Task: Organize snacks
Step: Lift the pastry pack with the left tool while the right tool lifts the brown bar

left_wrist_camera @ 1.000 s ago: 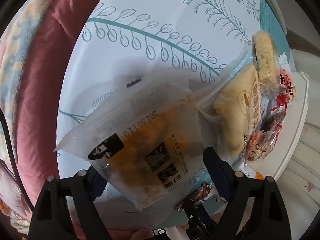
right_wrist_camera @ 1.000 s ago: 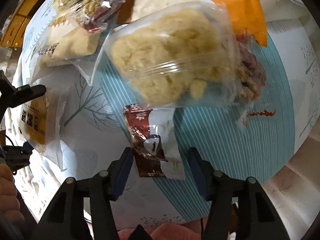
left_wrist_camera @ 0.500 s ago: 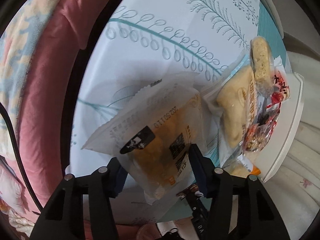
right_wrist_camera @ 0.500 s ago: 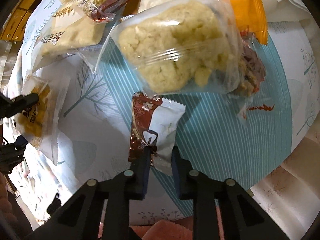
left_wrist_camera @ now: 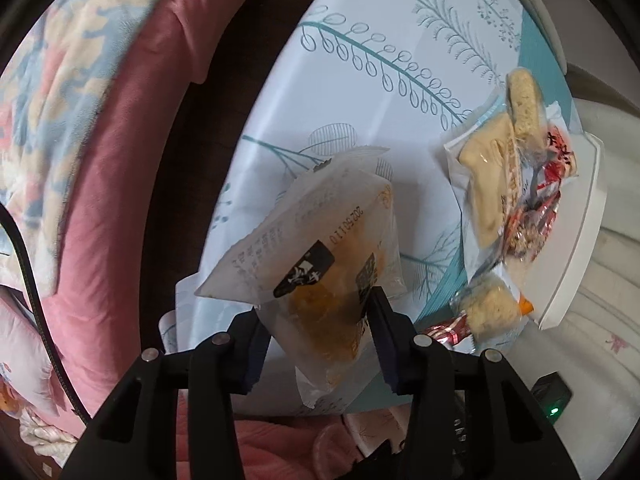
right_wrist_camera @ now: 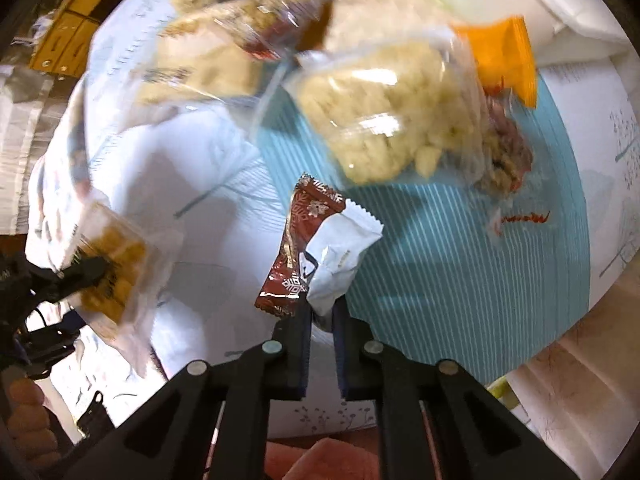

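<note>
The left gripper has just been closing and now clamps a cake packet, lifted off the tablecloth. The right gripper, nearly shut, pinches the lower edge of a brown-white wrapper above the cloth's teal stripes. Beyond lie a clear puffed-rice bag, an orange pack and other snacks, partly on a white tray. A pink blanket lies left of the table.
</note>
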